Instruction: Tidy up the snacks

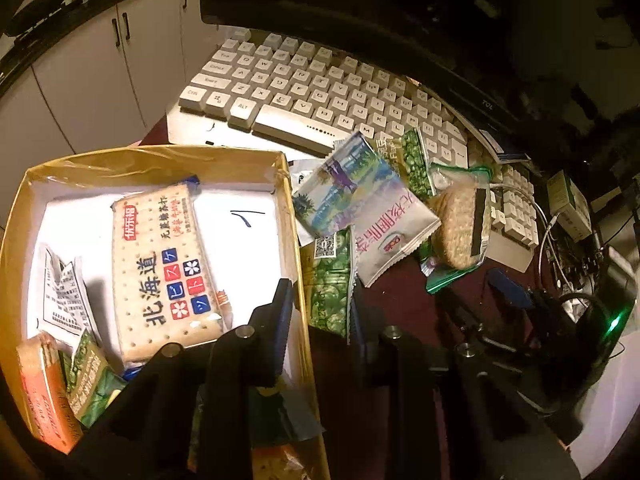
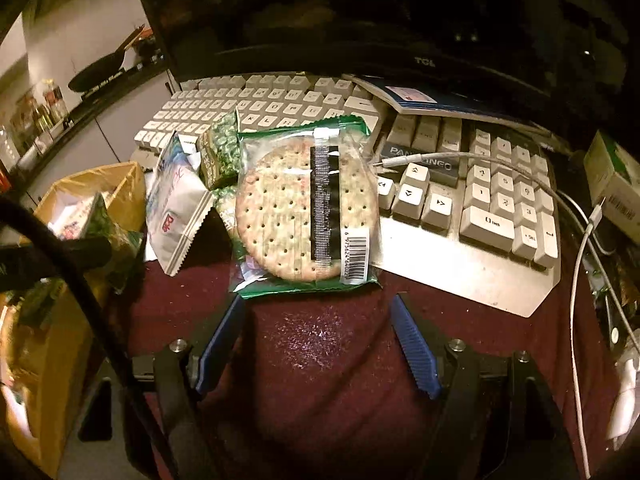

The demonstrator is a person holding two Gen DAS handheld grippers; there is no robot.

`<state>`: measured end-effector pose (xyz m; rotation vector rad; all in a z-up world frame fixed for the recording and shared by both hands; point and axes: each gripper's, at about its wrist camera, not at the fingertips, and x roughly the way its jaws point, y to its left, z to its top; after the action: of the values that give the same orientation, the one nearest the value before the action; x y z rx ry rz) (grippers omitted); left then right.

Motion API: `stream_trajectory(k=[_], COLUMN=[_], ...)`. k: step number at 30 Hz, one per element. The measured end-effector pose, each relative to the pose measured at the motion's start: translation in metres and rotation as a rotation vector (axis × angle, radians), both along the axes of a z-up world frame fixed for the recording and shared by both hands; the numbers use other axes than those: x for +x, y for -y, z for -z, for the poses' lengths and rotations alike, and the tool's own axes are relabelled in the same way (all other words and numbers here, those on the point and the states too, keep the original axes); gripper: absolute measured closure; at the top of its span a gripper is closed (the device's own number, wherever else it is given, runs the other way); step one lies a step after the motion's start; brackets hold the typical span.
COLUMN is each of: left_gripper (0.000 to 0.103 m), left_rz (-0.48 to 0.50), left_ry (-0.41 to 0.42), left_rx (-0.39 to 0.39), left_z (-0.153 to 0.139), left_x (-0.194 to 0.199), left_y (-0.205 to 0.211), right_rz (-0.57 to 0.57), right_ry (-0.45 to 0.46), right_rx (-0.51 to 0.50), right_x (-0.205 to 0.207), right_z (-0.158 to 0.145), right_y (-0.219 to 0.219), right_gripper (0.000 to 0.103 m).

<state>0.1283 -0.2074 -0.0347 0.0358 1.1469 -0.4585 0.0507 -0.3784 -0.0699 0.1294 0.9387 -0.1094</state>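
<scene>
Maroon desk cloth (image 2: 320, 344) lies between the right gripper's (image 2: 318, 344) spread jaws, round cracker packet (image 2: 304, 208) just ahead; left gripper (image 1: 320, 304) gapes over the yellow box's rim (image 1: 298, 240).

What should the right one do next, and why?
Probably ease forward and close on the round cracker pack. The right hand-held gripper is open and lined up just short of it, and the pack lies outside the box.

Bare cloth (image 2: 320, 360) before the cracker pack (image 2: 306, 208) — keyboard (image 2: 460, 208) crowds behind.

Cracker packet (image 2: 306, 208) before keyboard (image 2: 472, 208)
</scene>
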Motion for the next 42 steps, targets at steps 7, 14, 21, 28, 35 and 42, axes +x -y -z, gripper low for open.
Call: stream_trajectory(k=[7,14,21,28,35,42], left_gripper=[0.077,0.04,0.055,0.079,0.084,0.084], left_rz=[-0.052,-0.025,0.105,0.098,0.107,0.093], left_ry=[-0.22,-0.116,0.055,0.026,0.076,0.07], left_rx=[-0.175,-0.156,0.024,0.122,0.04,-0.145], left_z=[0.005,-0.027,-0.034,0.001,-0.019,-0.038], left_x=[0.032,0.002,-0.009,0.009,-0.006,-0.026], left_y=[-0.011,-0.013,0.041,0.056,0.042,0.011], right_rz=[-0.007,-0.002,0.0,0.003,-0.018,-0.151], right_ry=[0.016,0.038,0.041,0.048,0.046,0.111], right_rx=[0.013,0.066,0.071,0.086,0.082,0.309], right_x=[0.001,-0.007,-0.009,-0.013,-0.011,-0.007], right_z=[0.002,0.001,0.0,0.0,0.0,-0.027], right_y=[0.0,0.005,0.006,0.005,0.002,-0.009], right_gripper=[0.024,0.024,0.024,0.024,0.024,0.024])
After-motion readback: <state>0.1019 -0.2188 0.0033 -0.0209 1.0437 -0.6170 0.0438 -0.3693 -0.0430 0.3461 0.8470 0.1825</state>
